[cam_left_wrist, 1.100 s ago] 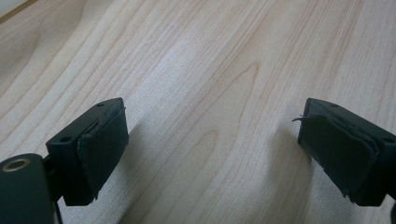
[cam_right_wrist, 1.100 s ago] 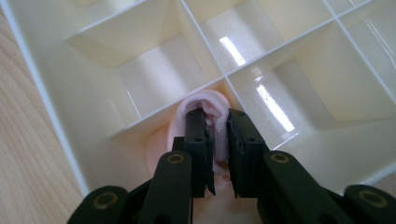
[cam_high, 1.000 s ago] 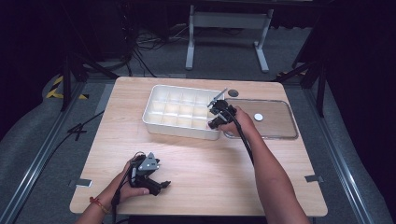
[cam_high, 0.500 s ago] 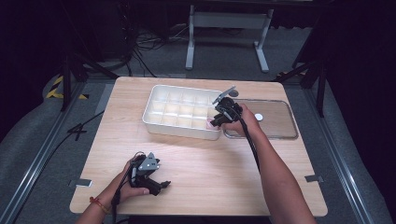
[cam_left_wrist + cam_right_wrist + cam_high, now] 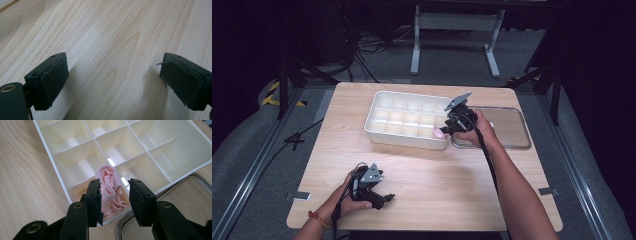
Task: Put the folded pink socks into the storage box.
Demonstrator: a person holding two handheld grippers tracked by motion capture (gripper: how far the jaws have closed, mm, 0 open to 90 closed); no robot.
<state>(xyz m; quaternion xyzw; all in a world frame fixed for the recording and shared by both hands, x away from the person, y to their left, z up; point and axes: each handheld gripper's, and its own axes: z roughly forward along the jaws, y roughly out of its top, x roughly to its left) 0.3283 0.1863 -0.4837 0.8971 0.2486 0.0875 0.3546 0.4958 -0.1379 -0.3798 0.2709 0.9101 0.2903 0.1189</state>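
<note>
Pink crumpled cloth [image 5: 111,191] sits between the right tongs [image 5: 114,195], jaws just opening, released, in a corner cell of the white plastic divided tray [image 5: 57,173]. Left tongs [image 5: 113,80] gape wide over bare tabletop [image 5: 112,32].

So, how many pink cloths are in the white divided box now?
1. The pink cloth sits crumpled in the corner compartment of the white divided box, nearest the clear lid. The compartments that are in view hold nothing else.

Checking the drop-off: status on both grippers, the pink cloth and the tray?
Right gripper just opened, cloth loose between jaws. Pink cloth bunched in corner compartment of white tray. Left gripper open, idle on table. Nothing blocking.
</note>
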